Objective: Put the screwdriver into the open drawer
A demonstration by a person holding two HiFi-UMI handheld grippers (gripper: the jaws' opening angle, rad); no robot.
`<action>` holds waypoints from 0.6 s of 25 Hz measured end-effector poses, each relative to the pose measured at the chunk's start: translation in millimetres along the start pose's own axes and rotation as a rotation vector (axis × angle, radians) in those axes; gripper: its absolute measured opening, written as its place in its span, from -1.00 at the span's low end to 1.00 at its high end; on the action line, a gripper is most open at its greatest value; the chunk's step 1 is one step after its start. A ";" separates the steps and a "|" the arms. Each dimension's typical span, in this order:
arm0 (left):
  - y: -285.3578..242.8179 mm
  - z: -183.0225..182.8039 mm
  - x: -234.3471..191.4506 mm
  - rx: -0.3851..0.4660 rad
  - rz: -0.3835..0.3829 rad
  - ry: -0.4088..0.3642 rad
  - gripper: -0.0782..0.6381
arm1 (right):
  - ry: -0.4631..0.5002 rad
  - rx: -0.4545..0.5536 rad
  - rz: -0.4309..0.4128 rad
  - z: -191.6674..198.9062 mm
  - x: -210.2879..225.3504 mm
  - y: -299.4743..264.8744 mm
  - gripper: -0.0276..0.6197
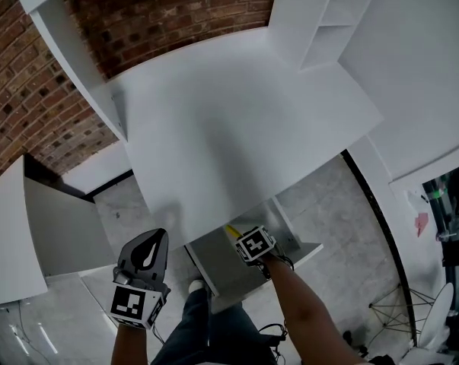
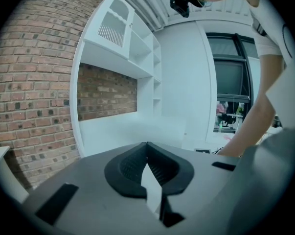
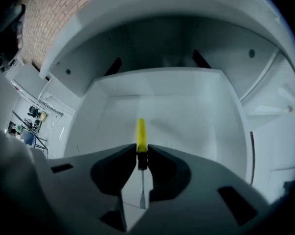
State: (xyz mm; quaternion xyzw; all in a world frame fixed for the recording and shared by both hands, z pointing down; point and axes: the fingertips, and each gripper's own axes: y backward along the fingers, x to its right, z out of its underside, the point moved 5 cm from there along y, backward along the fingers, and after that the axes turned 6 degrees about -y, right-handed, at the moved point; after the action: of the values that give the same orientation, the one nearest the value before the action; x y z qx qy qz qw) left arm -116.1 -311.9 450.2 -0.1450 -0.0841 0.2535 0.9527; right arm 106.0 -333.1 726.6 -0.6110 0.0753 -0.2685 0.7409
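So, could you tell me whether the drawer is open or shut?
Open: the drawer shows its white inside beneath the screwdriver held in the right gripper.

The bench (image 1: 244, 128) fills the centre of the head view, with the brick wall (image 1: 160, 14) behind it at upper left and shelves (image 1: 332, 14) at upper right. The open drawer (image 1: 218, 265) juts from under the bench's near edge at lower centre. The right gripper (image 1: 243, 236) is over it, with the screwdriver (image 3: 141, 133) between its fingers. The left gripper (image 1: 151, 238) is at lower left.
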 end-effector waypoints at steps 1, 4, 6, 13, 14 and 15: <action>-0.5 2.0 0.7 -0.007 -0.003 0.002 -0.74 | -0.003 -0.020 0.001 0.8 0.9 -7.1 -0.67; -1.1 7.5 5.1 -0.025 -0.002 0.003 -0.74 | 0.028 -0.058 0.019 2.6 2.6 -25.5 -0.67; -1.0 11.8 8.3 -0.036 0.002 0.000 -0.74 | 0.041 -0.072 0.035 5.0 3.2 -35.4 -0.67; 4.3 17.7 10.0 -0.049 -0.014 -0.001 -0.74 | 0.003 -0.064 0.084 10.6 6.1 -43.5 -0.53; 5.5 15.4 10.6 -0.046 -0.009 0.003 -0.74 | 0.000 -0.057 0.090 9.4 5.8 -39.3 -0.52; 6.5 12.7 11.2 -0.042 -0.003 0.006 -0.74 | -0.011 -0.047 0.093 7.4 5.6 -33.4 -0.51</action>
State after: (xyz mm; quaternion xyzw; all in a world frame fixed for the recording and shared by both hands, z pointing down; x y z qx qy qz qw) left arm -112.5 -297.8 461.1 -0.1656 -0.0866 0.2500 0.9500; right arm 103.7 -333.0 761.2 -0.6257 0.1059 -0.2284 0.7383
